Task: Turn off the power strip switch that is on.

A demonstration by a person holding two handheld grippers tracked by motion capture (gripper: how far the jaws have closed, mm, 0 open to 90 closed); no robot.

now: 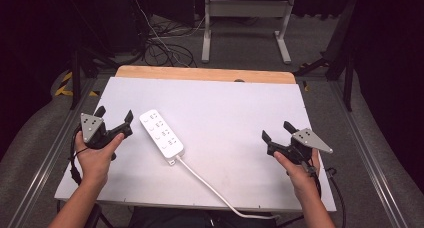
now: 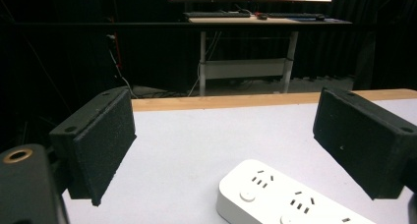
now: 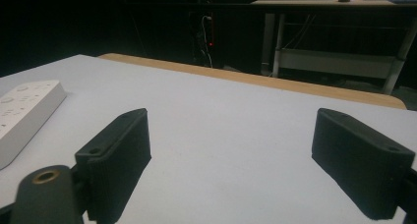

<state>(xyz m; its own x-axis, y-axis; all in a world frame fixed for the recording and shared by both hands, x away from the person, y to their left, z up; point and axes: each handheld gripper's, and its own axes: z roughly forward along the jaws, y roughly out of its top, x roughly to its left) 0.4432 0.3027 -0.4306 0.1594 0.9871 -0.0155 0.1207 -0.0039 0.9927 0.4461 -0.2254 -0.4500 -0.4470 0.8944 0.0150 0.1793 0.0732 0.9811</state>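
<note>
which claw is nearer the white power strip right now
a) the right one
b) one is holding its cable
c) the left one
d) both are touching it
c: in the high view the left claw hovers open just beside the power strip, while the right claw sits open far across the table, and neither touches the strip or its cable.
</note>
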